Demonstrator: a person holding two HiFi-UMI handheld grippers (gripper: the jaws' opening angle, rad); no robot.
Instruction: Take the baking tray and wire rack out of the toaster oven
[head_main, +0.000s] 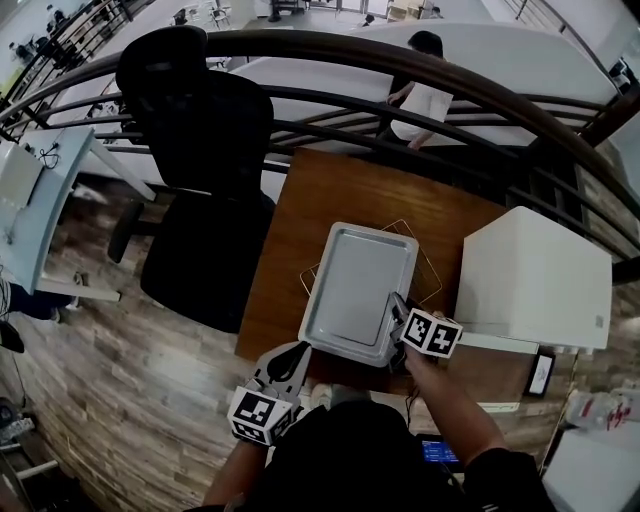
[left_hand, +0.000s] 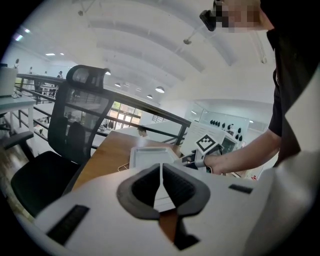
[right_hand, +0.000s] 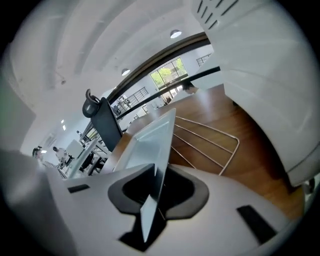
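Note:
The grey baking tray (head_main: 360, 290) lies tilted over the wire rack (head_main: 432, 275) on the brown wooden table (head_main: 330, 190), left of the white toaster oven (head_main: 530, 280). My right gripper (head_main: 398, 318) is shut on the tray's near right rim. In the right gripper view the tray's edge (right_hand: 150, 137) runs between the pads (right_hand: 157, 182), with the rack's wires (right_hand: 210, 142) on the wood beyond and the oven (right_hand: 265, 85) at the right. My left gripper (head_main: 290, 362) hovers at the table's near edge, shut and empty (left_hand: 161, 172); past it I see the tray (left_hand: 150, 156) and the right gripper (left_hand: 192, 160).
A black office chair (head_main: 200, 200) stands left of the table. A dark railing (head_main: 400, 100) runs behind the table, with a person (head_main: 420, 95) beyond it. A pale desk (head_main: 30, 200) is at the far left. Small items lie on the floor at the lower right (head_main: 600, 410).

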